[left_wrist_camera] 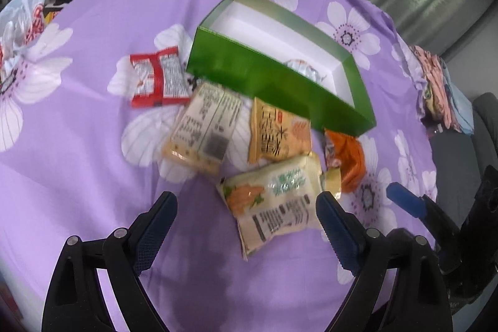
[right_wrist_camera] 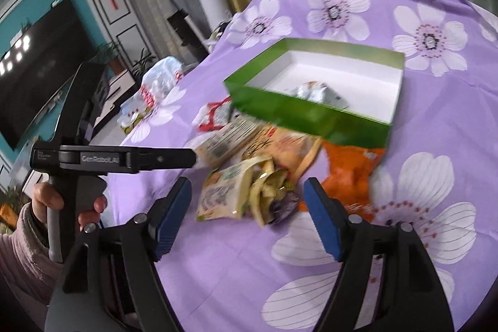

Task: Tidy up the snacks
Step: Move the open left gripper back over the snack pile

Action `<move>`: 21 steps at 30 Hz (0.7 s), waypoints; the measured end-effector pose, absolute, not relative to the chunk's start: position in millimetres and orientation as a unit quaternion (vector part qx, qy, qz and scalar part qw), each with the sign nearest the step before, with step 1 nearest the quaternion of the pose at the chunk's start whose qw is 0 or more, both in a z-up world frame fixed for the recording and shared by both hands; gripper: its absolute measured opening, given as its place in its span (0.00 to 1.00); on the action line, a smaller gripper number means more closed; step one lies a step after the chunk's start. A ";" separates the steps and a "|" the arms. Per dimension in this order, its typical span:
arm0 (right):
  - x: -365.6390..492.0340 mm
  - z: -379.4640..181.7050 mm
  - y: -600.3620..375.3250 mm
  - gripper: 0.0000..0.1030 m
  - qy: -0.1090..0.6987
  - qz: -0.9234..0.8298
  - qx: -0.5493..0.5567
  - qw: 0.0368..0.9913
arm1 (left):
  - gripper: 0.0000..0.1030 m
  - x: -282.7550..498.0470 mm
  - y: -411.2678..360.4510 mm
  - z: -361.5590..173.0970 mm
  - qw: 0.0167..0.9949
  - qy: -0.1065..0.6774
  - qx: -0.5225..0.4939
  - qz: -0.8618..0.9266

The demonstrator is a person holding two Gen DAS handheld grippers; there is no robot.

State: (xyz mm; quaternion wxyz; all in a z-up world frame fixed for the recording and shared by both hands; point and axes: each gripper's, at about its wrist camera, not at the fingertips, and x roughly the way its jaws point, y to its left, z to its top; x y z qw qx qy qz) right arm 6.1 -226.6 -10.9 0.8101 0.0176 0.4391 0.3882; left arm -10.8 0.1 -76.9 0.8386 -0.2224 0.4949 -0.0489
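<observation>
A green box (left_wrist_camera: 280, 77) with a white inside stands open on the purple flowered cloth (left_wrist_camera: 93, 145). It holds one silvery packet (left_wrist_camera: 306, 69) (right_wrist_camera: 314, 92). In front of it lie a red packet (left_wrist_camera: 158, 77), a cream packet with a barcode (left_wrist_camera: 205, 126), a yellow packet (left_wrist_camera: 280, 133) and an orange packet (left_wrist_camera: 347, 161) (right_wrist_camera: 351, 173). My left gripper (left_wrist_camera: 246, 198) hangs open over a white-and-green packet (left_wrist_camera: 277, 204), not touching it. My right gripper (right_wrist_camera: 248, 183) is open above that pale packet (right_wrist_camera: 227, 192) and a crumpled yellow wrapper (right_wrist_camera: 267, 185).
A white plastic bag (left_wrist_camera: 21, 21) (right_wrist_camera: 158, 83) lies at the cloth's left edge, and folded fabric (left_wrist_camera: 442, 89) at its right edge. A hand (right_wrist_camera: 46, 198) holds the left gripper's handle beside my right gripper. A television (right_wrist_camera: 40, 77) stands beyond the table.
</observation>
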 end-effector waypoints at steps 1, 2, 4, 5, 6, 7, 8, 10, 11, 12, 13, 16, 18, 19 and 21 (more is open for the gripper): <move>4.4 -12.7 -223.4 0.72 0.442 0.392 0.017 0.807 | 0.88 -12.8 -0.9 -79.2 0.838 0.496 -0.222 -0.048; 2.9 -14.2 -220.8 0.72 0.444 0.395 0.016 0.804 | 0.88 -13.9 -1.5 -80.6 0.838 0.497 -0.222 -0.048; -0.8 -18.3 -214.0 0.72 0.450 0.403 0.010 0.797 | 0.88 -16.9 -2.9 -83.6 0.839 0.496 -0.220 -0.047; -2.6 -20.5 -210.9 0.72 0.452 0.405 0.006 0.795 | 0.88 -18.1 -3.3 -85.0 0.839 0.495 -0.220 -0.049; -4.4 -22.7 -207.3 0.71 0.454 0.406 -0.001 0.793 | 0.88 -19.7 -3.0 -87.1 0.839 0.495 -0.221 -0.052; -5.9 -25.5 -203.9 0.71 0.457 0.406 -0.008 0.791 | 0.88 -21.0 -3.0 -89.1 0.838 0.494 -0.223 -0.056; -6.4 -27.8 -201.5 0.69 0.459 0.408 -0.012 0.789 | 0.88 -21.8 -2.8 -90.5 0.838 0.493 -0.226 -0.060; -6.5 -31.2 -197.3 0.66 0.463 0.411 -0.017 0.785 | 0.88 -23.7 -2.2 -92.8 0.838 0.490 -0.230 -0.067; -6.6 -32.9 -195.7 0.64 0.465 0.412 -0.019 0.784 | 0.88 -24.0 -1.9 -93.9 0.838 0.489 -0.232 -0.071; -6.7 -34.8 -193.6 0.63 0.466 0.412 -0.021 0.783 | 0.88 -23.6 -2.5 -94.6 0.838 0.488 -0.233 -0.073; -6.3 -36.4 -191.6 0.62 0.467 0.413 -0.023 0.782 | 0.88 -23.3 -2.6 -95.8 0.838 0.486 -0.236 -0.076; -4.8 -41.0 -184.8 0.57 0.469 0.412 -0.034 0.780 | 0.88 -21.6 -3.7 -100.3 0.836 0.483 -0.247 -0.089; -1.4 -45.4 -179.8 0.54 0.473 0.410 -0.044 0.778 | 0.88 -19.3 -4.9 -103.0 0.835 0.483 -0.248 -0.091; -0.5 -46.8 -178.4 0.54 0.473 0.409 -0.047 0.779 | 0.88 -17.7 -4.8 -104.9 0.834 0.482 -0.250 -0.094; 2.2 -51.1 -173.6 0.49 0.475 0.405 -0.059 0.779 | 0.88 -14.7 -4.4 -108.8 0.832 0.483 -0.255 -0.096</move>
